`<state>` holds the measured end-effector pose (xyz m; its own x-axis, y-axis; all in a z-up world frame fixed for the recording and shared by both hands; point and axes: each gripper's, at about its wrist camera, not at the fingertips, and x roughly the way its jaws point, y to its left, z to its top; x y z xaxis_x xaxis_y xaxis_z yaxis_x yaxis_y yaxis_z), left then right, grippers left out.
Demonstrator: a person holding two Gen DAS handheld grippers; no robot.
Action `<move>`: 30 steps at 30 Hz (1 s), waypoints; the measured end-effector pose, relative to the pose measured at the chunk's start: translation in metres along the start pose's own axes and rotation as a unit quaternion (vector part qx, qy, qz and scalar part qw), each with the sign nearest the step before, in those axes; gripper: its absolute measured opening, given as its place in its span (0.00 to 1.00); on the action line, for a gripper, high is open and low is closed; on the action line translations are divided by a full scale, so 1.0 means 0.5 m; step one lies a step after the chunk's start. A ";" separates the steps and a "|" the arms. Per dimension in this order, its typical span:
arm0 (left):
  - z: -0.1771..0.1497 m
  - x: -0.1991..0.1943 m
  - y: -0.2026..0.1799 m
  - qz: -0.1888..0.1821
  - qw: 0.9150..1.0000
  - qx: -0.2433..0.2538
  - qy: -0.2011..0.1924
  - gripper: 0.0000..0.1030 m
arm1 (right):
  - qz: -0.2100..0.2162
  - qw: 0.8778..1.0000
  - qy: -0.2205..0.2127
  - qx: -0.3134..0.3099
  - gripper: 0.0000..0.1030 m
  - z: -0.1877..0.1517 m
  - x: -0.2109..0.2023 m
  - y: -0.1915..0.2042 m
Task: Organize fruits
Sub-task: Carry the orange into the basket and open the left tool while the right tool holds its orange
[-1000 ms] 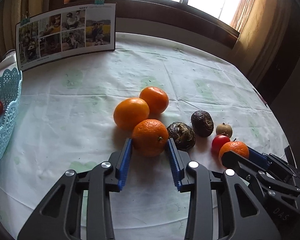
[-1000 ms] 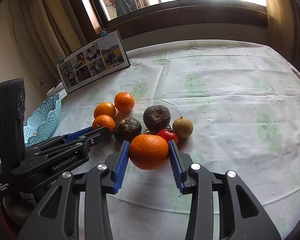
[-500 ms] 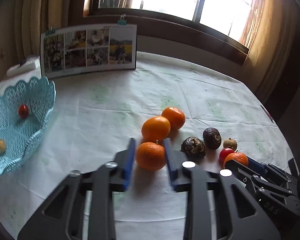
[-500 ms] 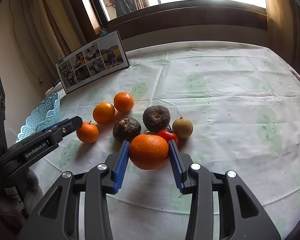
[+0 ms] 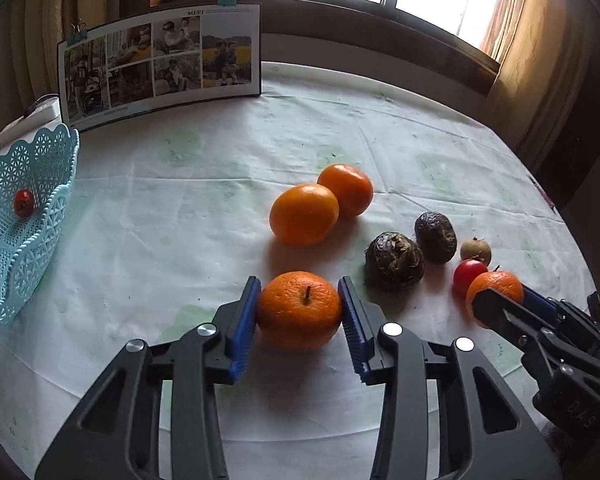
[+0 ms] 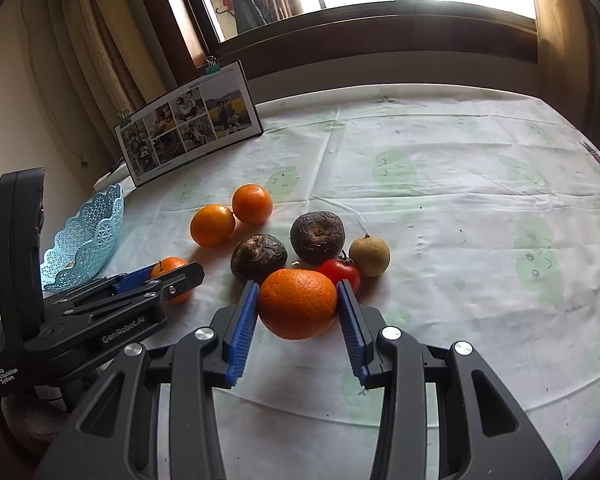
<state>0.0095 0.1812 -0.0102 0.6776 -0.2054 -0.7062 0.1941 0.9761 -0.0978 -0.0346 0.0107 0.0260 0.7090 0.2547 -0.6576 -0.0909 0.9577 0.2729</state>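
I am clamping a stemmed round orange (image 5: pixel 299 310) in my left gripper (image 5: pixel 299 312) and a larger orange (image 6: pixel 298 303) in my right gripper (image 6: pixel 298 306), seemingly lifted; round peel risks slipping before reaching the blue lattice plastic basket (image 5: pixel 28 232).

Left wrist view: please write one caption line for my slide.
Left tool grips an orange above the tablecloth; blue basket at left, right tool holding another orange.
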 end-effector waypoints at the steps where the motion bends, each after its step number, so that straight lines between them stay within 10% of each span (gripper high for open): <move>1: 0.000 -0.003 -0.001 0.002 1.000 0.001 -0.004 0.40 | 0.000 1.000 0.000 0.000 0.39 0.000 0.000 0.000; 10: 0.014 -0.088 0.022 0.050 0.995 -0.003 -0.087 0.40 | -0.003 1.000 -0.002 -0.002 0.39 0.001 0.005 0.003; 18: 0.020 -0.175 0.129 0.161 0.972 -0.054 -0.163 0.40 | -0.004 1.000 -0.002 0.001 0.39 0.007 0.005 0.006; 30: 0.002 -0.221 0.275 0.214 0.953 -0.118 -0.179 0.40 | 0.009 1.000 -0.017 -0.022 0.39 0.044 -0.006 0.084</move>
<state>-0.0382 0.3381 0.0551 0.8653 0.2456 -0.4369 -0.2907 0.9560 -0.0383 -0.0253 0.0473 0.0549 0.7310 0.2670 -0.6280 -0.1339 0.9585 0.2517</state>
